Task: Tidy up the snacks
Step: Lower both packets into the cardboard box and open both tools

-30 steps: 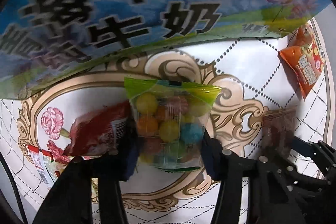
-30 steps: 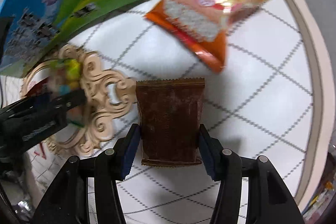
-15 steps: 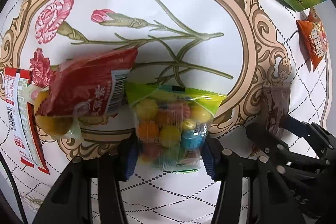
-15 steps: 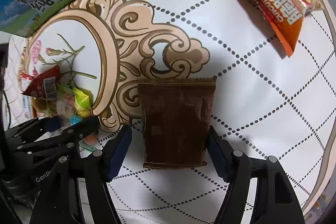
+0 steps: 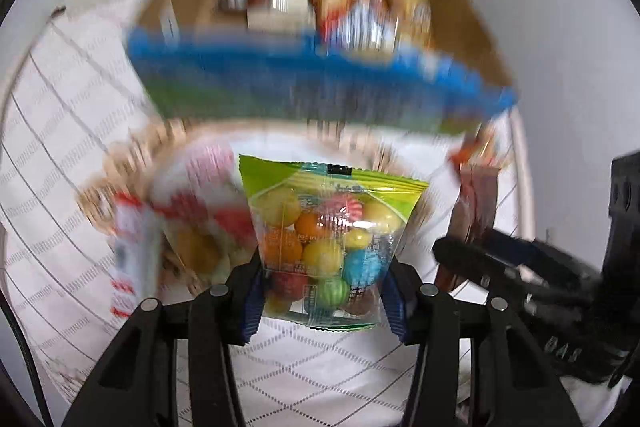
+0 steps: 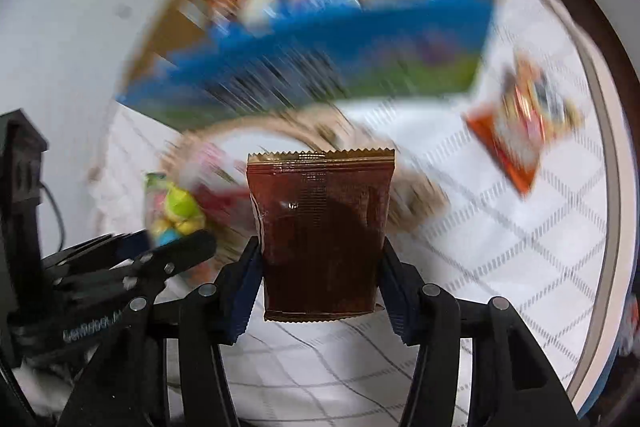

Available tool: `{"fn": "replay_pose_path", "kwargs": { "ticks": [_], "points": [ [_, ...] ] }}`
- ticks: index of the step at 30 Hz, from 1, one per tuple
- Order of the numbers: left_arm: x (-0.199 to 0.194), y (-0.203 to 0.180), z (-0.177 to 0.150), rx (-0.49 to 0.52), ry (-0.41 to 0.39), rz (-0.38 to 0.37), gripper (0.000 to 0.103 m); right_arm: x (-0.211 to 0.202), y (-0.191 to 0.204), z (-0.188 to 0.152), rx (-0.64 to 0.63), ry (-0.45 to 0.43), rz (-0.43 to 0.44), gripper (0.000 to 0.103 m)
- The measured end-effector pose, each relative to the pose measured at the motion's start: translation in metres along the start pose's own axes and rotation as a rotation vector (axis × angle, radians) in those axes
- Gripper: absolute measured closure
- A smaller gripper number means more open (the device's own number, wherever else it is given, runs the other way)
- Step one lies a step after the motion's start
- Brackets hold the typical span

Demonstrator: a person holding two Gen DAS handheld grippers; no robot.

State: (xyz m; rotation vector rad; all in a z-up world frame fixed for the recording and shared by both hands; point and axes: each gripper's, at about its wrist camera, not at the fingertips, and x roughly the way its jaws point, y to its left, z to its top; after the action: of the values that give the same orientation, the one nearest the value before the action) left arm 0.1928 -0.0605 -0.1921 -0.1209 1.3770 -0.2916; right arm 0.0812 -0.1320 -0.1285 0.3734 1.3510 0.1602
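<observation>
My left gripper (image 5: pixel 322 297) is shut on a clear green-topped bag of coloured candy balls (image 5: pixel 326 243), held upright above the table. My right gripper (image 6: pixel 320 287) is shut on a brown foil packet (image 6: pixel 320 235), also held upright. Each gripper shows in the other's view: the right gripper (image 5: pixel 504 259) with the brown packet (image 5: pixel 476 203), the left gripper (image 6: pixel 120 267) with the candy bag (image 6: pixel 176 215). Behind stands an open cardboard box (image 5: pixel 312 59) with a blue and green front, holding several snack packs (image 5: pixel 344 7); it also shows in the right wrist view (image 6: pixel 320 55).
A red and white snack pack (image 5: pixel 192 223) lies left of the candy bag on the white patterned tablecloth (image 5: pixel 60 167). An orange snack bag (image 6: pixel 520 127) lies at the right near the table's rounded edge (image 6: pixel 612 187). The scene is motion-blurred.
Both grippers have lifted and tilted up with their packets. The view swung from looking down on the tablecloth to facing the open box and its contents.
</observation>
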Motion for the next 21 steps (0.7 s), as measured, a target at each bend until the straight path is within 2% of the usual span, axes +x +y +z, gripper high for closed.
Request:
{"fn": "replay_pose_path", "kwargs": {
  "ticks": [3, 6, 8, 10, 14, 16, 21],
  "points": [
    [-0.029, 0.007, 0.046, -0.016, -0.069, -0.013, 0.056, -0.028, 0.031, 0.032, -0.041, -0.065, 0.059, 0.046],
    [-0.052, 0.022, 0.086, -0.021, -0.122, 0.020, 0.056, -0.039, 0.048, 0.070, -0.076, -0.112, 0.065, 0.046],
    [-0.052, 0.033, 0.116, -0.028, -0.123, 0.056, 0.056, -0.025, 0.072, 0.101, -0.091, -0.129, 0.059, 0.046],
    [-0.046, 0.045, 0.147, -0.056, -0.101, 0.066, 0.056, -0.009, 0.086, 0.124, -0.099, -0.123, 0.046, 0.046],
    [-0.016, 0.063, 0.181, -0.095, -0.008, 0.083, 0.056, 0.018, 0.096, 0.163, -0.087, -0.075, 0.029, 0.046],
    [0.007, 0.068, 0.191, -0.103, 0.060, 0.097, 0.056, 0.032, 0.096, 0.173, -0.075, -0.045, 0.022, 0.046],
    [0.039, 0.075, 0.191, -0.113, 0.166, 0.135, 0.056, 0.075, 0.088, 0.191, -0.044, 0.041, 0.024, 0.046]
  ]
}}
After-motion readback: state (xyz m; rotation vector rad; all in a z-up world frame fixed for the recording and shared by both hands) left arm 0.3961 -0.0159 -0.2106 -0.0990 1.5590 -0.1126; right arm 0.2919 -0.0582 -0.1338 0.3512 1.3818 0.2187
